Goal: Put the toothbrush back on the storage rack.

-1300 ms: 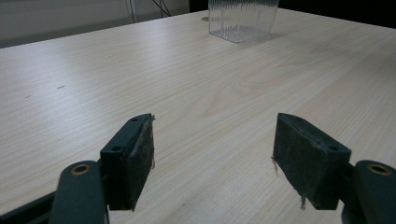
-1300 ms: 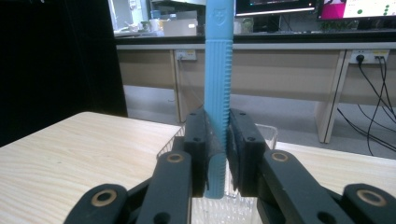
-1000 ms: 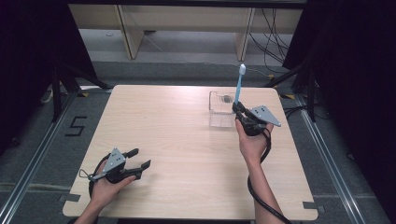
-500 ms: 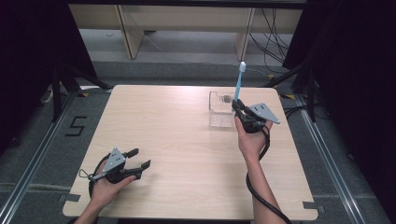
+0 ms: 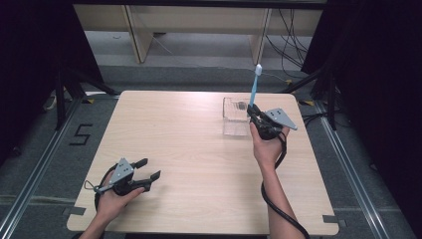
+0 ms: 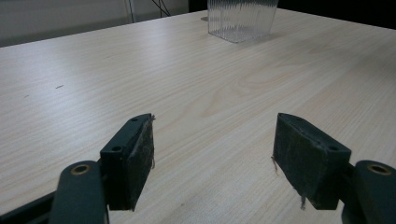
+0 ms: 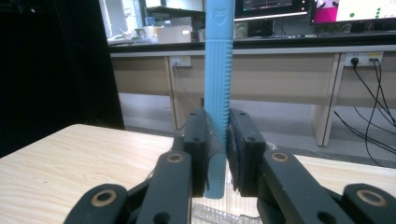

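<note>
My right gripper [image 5: 254, 117] is shut on the lower handle of a light blue toothbrush [image 5: 254, 89], which stands upright with its white head at the top. In the right gripper view the blue toothbrush handle [image 7: 218, 93] is pinched between the two black pads [image 7: 198, 144] of the right gripper [image 7: 217, 149]. It hangs just over the right side of a clear ribbed plastic box [image 5: 235, 115] at the table's far right. My left gripper [image 5: 148, 170] rests open near the front left corner, held in a hand, with nothing between its fingers [image 6: 130, 158]. The clear box [image 6: 240, 19] stands far ahead of it.
The light wooden table [image 5: 189, 154] has bare room across its middle and left. Beyond its far edge stand wooden bench legs [image 5: 135, 32] and cables on the floor. Dark curtains and metal floor rails flank both sides.
</note>
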`<state>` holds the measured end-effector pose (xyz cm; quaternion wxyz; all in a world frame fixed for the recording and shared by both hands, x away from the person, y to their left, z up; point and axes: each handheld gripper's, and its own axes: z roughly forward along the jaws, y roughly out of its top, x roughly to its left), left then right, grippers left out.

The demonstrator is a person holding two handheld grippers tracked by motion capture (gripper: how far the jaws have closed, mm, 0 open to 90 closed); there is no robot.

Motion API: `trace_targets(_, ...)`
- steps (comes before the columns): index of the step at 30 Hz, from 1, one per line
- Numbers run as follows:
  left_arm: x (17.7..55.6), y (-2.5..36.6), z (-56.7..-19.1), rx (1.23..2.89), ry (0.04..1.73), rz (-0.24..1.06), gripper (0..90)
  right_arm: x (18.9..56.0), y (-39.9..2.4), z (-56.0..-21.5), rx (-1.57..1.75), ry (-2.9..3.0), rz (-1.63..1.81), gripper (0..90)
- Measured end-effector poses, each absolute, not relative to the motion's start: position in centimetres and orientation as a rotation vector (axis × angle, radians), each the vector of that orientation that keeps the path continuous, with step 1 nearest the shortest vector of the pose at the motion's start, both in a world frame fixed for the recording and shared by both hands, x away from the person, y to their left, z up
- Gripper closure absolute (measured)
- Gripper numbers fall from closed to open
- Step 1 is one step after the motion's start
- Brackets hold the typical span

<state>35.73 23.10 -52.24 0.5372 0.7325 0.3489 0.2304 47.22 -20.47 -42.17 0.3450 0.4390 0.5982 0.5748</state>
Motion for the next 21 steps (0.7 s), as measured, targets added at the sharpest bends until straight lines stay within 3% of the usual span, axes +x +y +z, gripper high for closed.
trace_targets(21, 35.7, 23.1, -52.2, 1.741, 0.829, 0.549, 28.6, 48.3, -21.1, -43.2, 1.167, 1.52, 1.462, 79.1)
